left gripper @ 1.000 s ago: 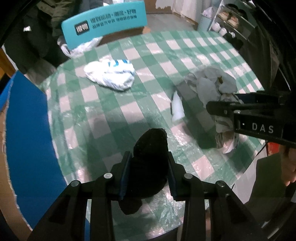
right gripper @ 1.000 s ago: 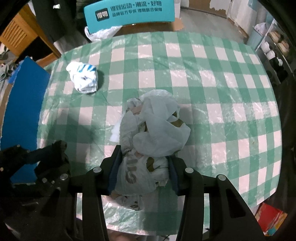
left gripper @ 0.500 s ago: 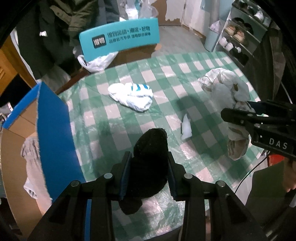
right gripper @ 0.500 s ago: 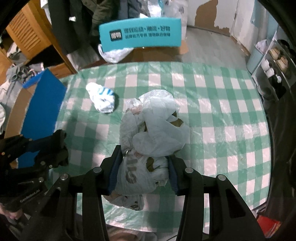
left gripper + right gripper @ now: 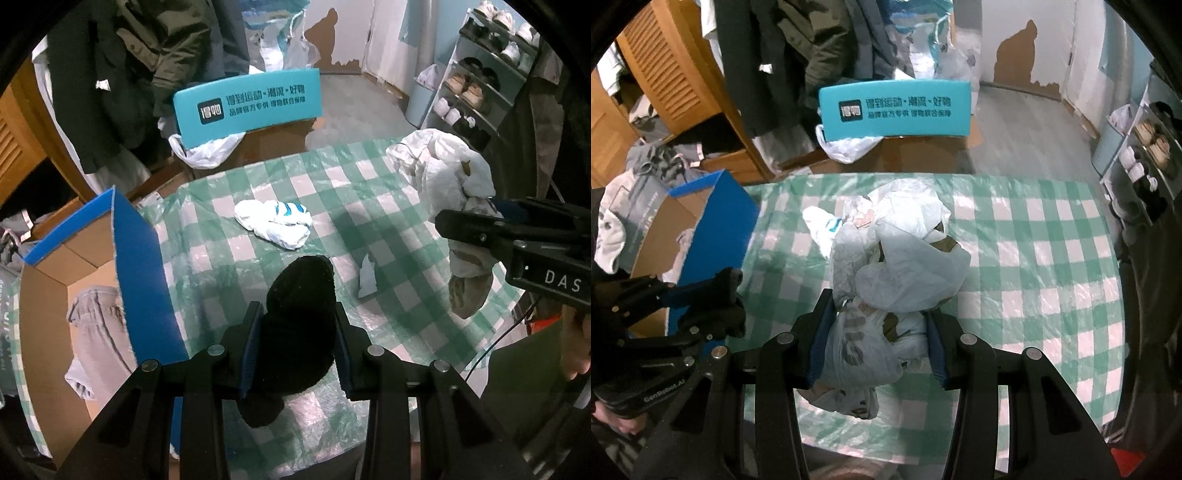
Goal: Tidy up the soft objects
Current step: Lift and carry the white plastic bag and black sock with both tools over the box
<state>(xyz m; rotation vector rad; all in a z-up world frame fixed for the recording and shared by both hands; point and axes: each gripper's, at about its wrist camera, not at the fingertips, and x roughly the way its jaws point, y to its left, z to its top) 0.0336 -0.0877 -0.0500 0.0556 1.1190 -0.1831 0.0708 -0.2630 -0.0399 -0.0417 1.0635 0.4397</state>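
Beside the surface's left edge stands the open cardboard box (image 5: 92, 266) with its blue flap (image 5: 140, 258) raised toward you; a grey garment (image 5: 96, 332) already lies inside, so judge it to be the collection point for the soft items. Your left gripper (image 5: 297, 350) is clamped on a black sock (image 5: 299, 325), the pads pressing its middle so that the toe stands above the fingers and the rest hangs below; this mid-body grip keeps the limp fabric from trailing. The sock is clear of the green checked surface (image 5: 369, 206), just right of the blue flap. Note that the flap stands as a wall between gripper and box opening: you will likely need to carry the sock over its top edge rather than across it. Farther along the surface, a white and blue rolled bundle (image 5: 275, 223) lies untouched near the far edge, and a small pale scrap (image 5: 367, 280) rests to the right of the sock. Your right gripper (image 5: 875, 343) is closed on a crumpled bundle of white plastic bags (image 5: 901, 266), gripped low so the bulk billows above the fingers and a tail droops beneath. It hangs above the middle of the surface, well apart from the box. Open room is generous to the right and front of the surface; the left route is crowded by the left gripper, so expect to move one hand at a time. A teal chair back (image 5: 894, 110) stands beyond the far edge.
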